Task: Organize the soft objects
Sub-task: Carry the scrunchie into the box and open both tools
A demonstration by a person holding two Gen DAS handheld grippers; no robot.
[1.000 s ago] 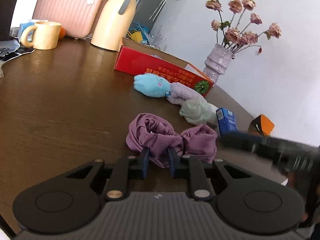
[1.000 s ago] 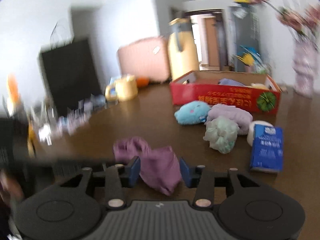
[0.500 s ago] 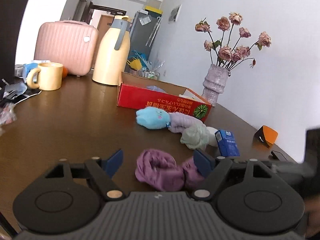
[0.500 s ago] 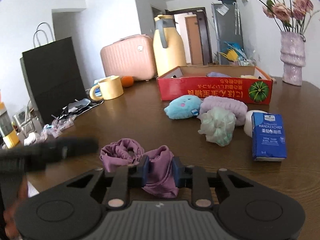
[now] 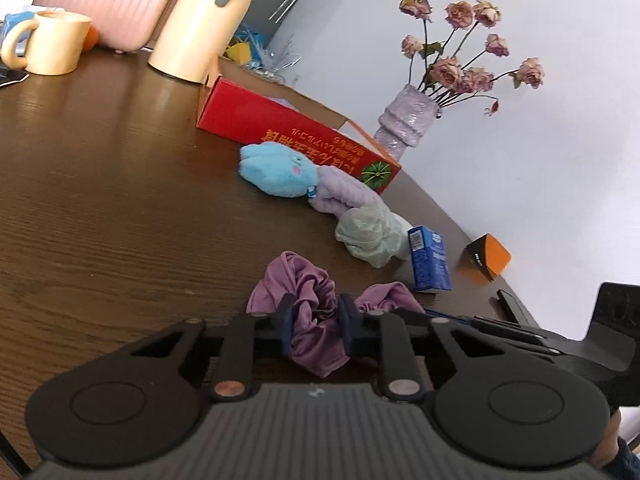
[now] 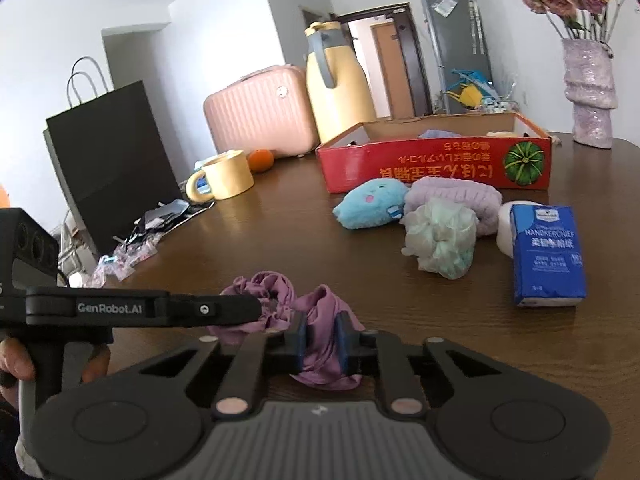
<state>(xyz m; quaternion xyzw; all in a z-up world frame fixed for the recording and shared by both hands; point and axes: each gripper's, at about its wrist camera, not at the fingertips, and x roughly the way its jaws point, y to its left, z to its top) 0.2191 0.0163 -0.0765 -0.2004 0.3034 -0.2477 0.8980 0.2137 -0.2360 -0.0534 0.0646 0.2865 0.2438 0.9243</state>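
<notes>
On the dark wood counter (image 6: 224, 240), the left tool (image 5: 316, 322) is closing, its pads already pinching the left fold of a mauve satin scrunchie (image 5: 310, 280), crumpled and glossy, lying at 6 o'clock in both wrist views. The right tool (image 6: 320, 338) is closing too, clamped on the scrunchie's other lobe. Toward 1 o'clock lie a blue plush toy (image 6: 370, 204), a lilac fleecy headband (image 6: 452, 196), a pale green scrunchie (image 6: 440, 238) and a blue handkerchief pack (image 6: 548, 256), before a red cardboard box (image 6: 420, 164).

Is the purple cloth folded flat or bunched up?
Bunched up: the purple cloth lies crumpled in rumpled folds on the table.
</notes>
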